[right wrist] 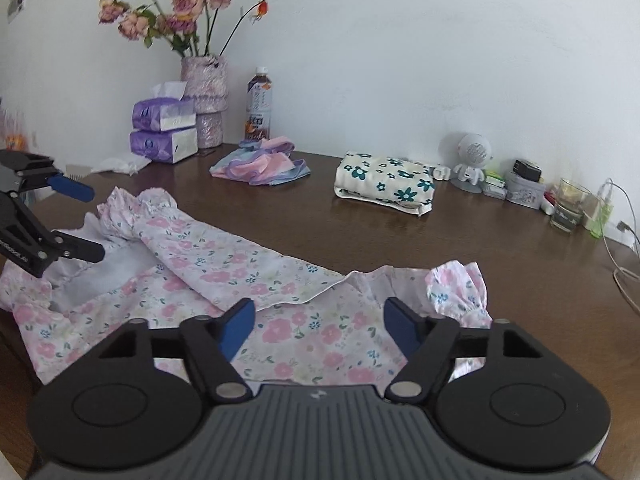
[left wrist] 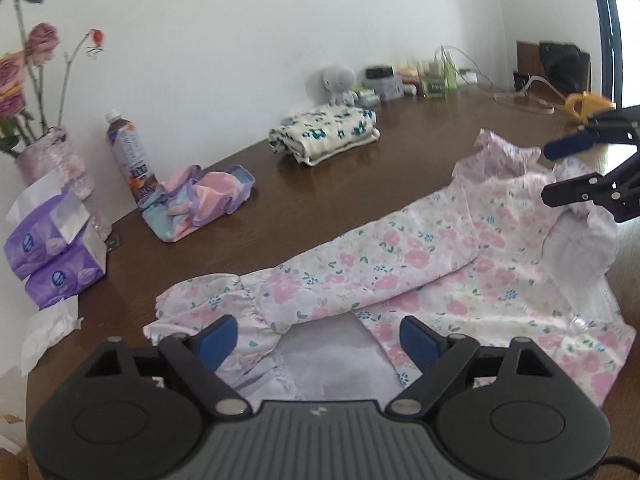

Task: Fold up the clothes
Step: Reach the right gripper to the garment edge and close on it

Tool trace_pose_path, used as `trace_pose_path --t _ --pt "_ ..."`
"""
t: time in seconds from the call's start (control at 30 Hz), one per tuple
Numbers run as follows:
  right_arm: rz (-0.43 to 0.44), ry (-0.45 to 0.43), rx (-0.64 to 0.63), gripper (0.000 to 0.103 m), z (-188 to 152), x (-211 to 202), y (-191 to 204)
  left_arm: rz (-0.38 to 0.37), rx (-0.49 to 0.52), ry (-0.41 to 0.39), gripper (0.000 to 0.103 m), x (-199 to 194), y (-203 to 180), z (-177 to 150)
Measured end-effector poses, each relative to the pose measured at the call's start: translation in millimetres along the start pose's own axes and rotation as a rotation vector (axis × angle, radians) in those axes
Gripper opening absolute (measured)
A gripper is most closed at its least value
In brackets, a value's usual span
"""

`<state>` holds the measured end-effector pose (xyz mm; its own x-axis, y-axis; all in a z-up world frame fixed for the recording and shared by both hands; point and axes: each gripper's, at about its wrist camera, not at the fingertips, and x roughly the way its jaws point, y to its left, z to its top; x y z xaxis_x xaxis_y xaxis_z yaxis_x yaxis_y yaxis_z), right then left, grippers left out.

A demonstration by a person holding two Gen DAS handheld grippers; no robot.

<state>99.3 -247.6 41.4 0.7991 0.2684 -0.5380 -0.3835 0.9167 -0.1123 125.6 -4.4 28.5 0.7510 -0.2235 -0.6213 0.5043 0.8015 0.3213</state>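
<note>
On the dark brown wooden bench point(left wrist: 320, 184), the pink-flowered white cotton garment point(left wrist: 420, 264) lay spread between your two grippers, one long sleeve already laid diagonally across its body. You held the left gripper point(left wrist: 316, 338) low over the hem end, its jaws wide apart and gripping nothing, the pale inner lining showing between the blue pads. The right gripper point(right wrist: 318, 326) hovered at the opposite end, near the ruffled collar and the bunched second sleeve point(right wrist: 460, 292); its jaws were likewise wide and empty, as the left wrist view confirmed from the side.

Judging by the lie of the cloth, you were midway through the fold: one sleeve was in, the other was not yet, and the body remained at full length. The next move appeared to call for closing on the loose ruffled sleeve and drawing it across the body, or for pinching both ends and doubling the garment over; either way, each pinch needed to catch only the layer meant to move.

Farther back sat a folded cream cloth with teal flowers point(right wrist: 386, 184), apparently already finished, and a crumpled pink, blue and lilac garment point(right wrist: 262, 166), seemingly waiting its turn.
</note>
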Motion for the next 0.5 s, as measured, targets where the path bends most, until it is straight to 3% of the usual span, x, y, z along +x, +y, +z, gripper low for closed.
trace_pose_path --t 0.23,0.37,0.43,0.47,0.5 --pt "0.118 0.093 -0.215 0.064 11.5 44.2 31.9 0.025 0.215 0.077 0.078 40.3 -12.2 8.1" --pt "0.163 0.126 -0.301 0.062 18.0 72.2 49.1 0.046 0.320 0.069 0.070 54.0 -15.4 12.0" --pt "0.186 0.157 -0.317 0.060 19.9 84.6 52.3 0.034 0.356 0.088 0.050 59.0 -16.7 15.4" --pt "0.197 0.174 -0.325 0.058 20.6 90.7 53.7 0.023 0.375 0.107 0.014 61.7 -17.7 17.1" --pt "0.209 0.182 -0.324 0.053 20.7 94.5 54.2 0.030 0.383 0.129 0.002 63.7 -18.6 18.3"
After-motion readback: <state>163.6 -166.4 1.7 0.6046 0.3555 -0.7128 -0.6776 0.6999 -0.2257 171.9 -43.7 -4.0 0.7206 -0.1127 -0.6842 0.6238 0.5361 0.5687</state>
